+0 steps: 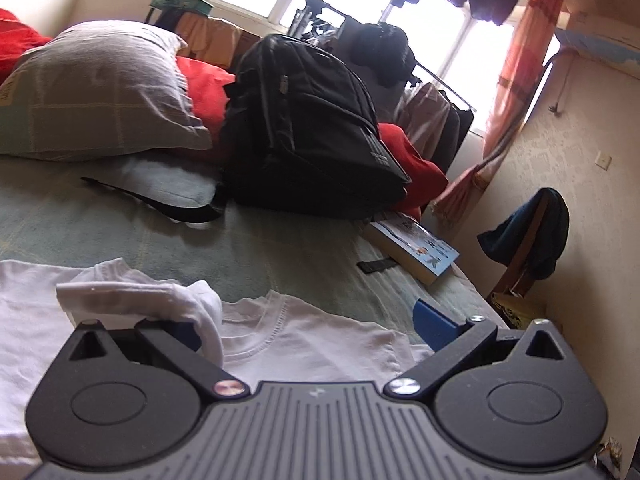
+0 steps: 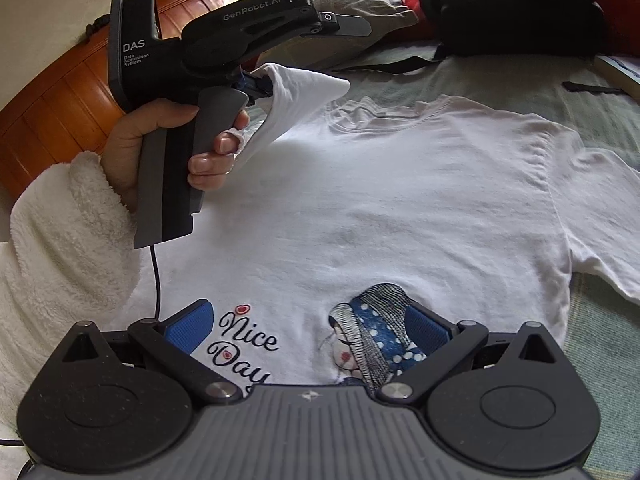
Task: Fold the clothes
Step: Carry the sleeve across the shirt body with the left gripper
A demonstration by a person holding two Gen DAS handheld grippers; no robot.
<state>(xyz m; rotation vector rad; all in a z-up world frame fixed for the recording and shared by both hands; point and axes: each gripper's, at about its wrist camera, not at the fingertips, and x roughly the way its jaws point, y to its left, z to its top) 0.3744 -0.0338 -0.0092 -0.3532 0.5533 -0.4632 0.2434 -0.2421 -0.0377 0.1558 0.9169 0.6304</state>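
A white T-shirt [image 2: 400, 200] lies flat, front up, on the green bedsheet [image 1: 240, 240], with a "Nice Day" print [image 2: 244, 344] and a girl figure [image 2: 376, 320] near its hem. Its left sleeve [image 2: 296, 100] is lifted and draped over one finger of my left gripper [image 2: 308, 56]. A hand [image 2: 160, 128] holds that gripper, and its jaws stand wide apart. In the left wrist view the sleeve [image 1: 160, 300] covers the left finger of my left gripper [image 1: 308, 320]; the collar [image 1: 260, 328] lies just ahead. My right gripper [image 2: 306, 320] hovers open over the print, holding nothing.
A black backpack [image 1: 312, 120], a grey-green pillow [image 1: 100, 92] and a red blanket [image 1: 408, 160] sit at the head of the bed. A book [image 1: 416, 252] lies near the bed's right edge, beside a chair with dark cloth [image 1: 528, 232]. A wooden headboard [image 2: 60, 100] is at the left.
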